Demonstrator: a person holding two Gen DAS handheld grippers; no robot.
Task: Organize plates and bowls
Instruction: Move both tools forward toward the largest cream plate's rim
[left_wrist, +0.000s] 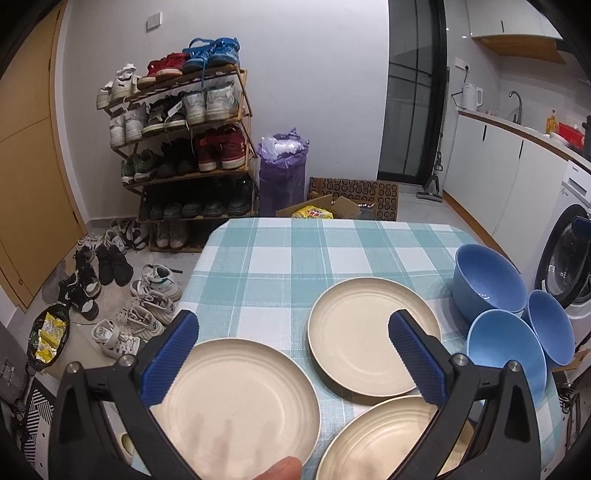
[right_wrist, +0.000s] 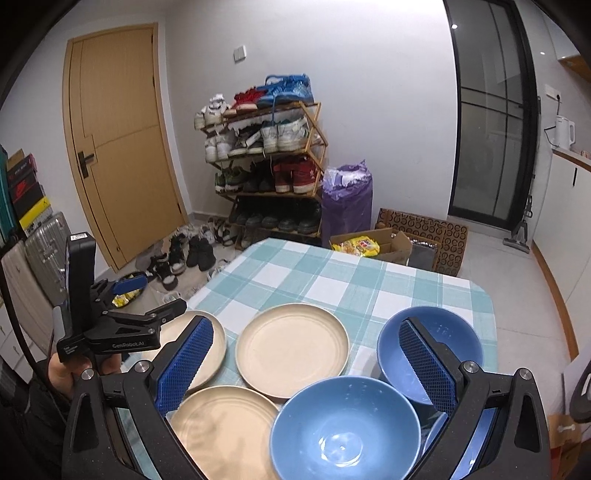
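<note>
Three cream plates lie on the checked tablecloth: a left plate (left_wrist: 236, 402), a far plate (left_wrist: 373, 336) and a near plate (left_wrist: 384, 439). Three blue bowls (left_wrist: 487, 280) cluster at the table's right edge. My left gripper (left_wrist: 291, 336) hovers open above the plates, holding nothing. In the right wrist view my right gripper (right_wrist: 306, 343) is open over the same plates (right_wrist: 291, 347) and the nearest blue bowl (right_wrist: 343, 432), with a second bowl (right_wrist: 432, 347) behind its right finger. The left gripper (right_wrist: 147, 295) shows at the left there, held by a hand.
A shoe rack (left_wrist: 184, 147) and loose shoes (left_wrist: 140, 306) stand left of the table. A purple bag (left_wrist: 282, 170) and a cardboard box (left_wrist: 321, 210) sit beyond the far edge. A washing machine (left_wrist: 569, 258) and counter are to the right. The tablecloth (left_wrist: 295, 258) stretches behind the plates.
</note>
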